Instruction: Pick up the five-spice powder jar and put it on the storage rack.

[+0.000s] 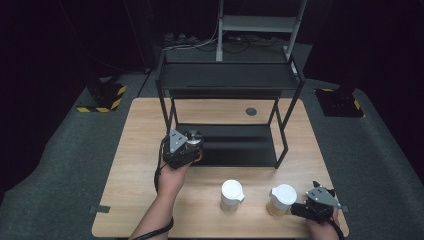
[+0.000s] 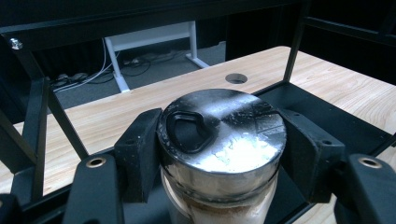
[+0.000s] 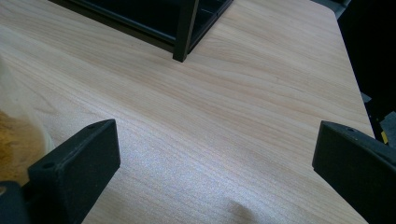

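While the left tool [image 2: 219, 154] grips a metal-lidded glass jar [image 2: 222, 135] at the black shelf rack [image 1: 225, 145], the right tool [image 3: 210, 168] gapes empty; two white-lidded jars [image 1: 231, 195] await.

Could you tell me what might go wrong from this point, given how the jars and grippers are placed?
1. The left gripper holds the metal-lidded jar high, near its lid; it could slip or tilt while being set on the black rack.
2. The rack's upper shelf overhangs it, so lifting could knock the jar.
3. The right gripper, open beside the white-lidded jar, might nudge it over.
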Demonstrator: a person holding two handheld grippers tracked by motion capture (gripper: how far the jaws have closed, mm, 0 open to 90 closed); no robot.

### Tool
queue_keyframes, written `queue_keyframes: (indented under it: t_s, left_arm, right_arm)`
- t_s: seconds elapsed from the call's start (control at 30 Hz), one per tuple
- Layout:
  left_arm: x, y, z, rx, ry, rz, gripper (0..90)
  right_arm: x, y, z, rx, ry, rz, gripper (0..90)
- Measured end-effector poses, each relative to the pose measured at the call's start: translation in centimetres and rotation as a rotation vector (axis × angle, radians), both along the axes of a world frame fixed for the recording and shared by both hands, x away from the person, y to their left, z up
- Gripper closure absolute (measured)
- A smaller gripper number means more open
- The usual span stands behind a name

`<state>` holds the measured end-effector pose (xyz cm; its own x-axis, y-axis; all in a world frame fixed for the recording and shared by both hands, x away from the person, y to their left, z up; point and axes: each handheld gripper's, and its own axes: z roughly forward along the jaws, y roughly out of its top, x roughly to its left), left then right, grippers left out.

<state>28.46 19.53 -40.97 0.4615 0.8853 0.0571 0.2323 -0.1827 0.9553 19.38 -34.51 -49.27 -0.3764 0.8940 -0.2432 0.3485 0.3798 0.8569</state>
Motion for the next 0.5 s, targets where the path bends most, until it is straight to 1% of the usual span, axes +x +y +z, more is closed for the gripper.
queue_keyframes:
  t_s: [0.23,0.3,0.33,0.5]
  left_arm:
    - [0.7,-0.1,0.1,0.006,0.011,0.011,35.1]
    - [0.9,-0.2,0.1,0.009,0.014,0.014,35.1]
    - [1.0,-0.3,0.0,0.004,0.018,0.016,35.1]
    - [1.5,-0.6,-0.3,0.014,0.029,0.019,35.1]
  right_arm:
    - [0.0,0.0,0.0,-0.002,-0.001,0.001,0.3]
    - [0.0,0.0,0.0,-0.002,-0.001,0.001,0.2]
    - [0.0,0.0,0.0,-0.002,-0.001,0.001,0.2]
    - [0.0,0.1,0.0,-0.004,-0.001,0.002,0.3]
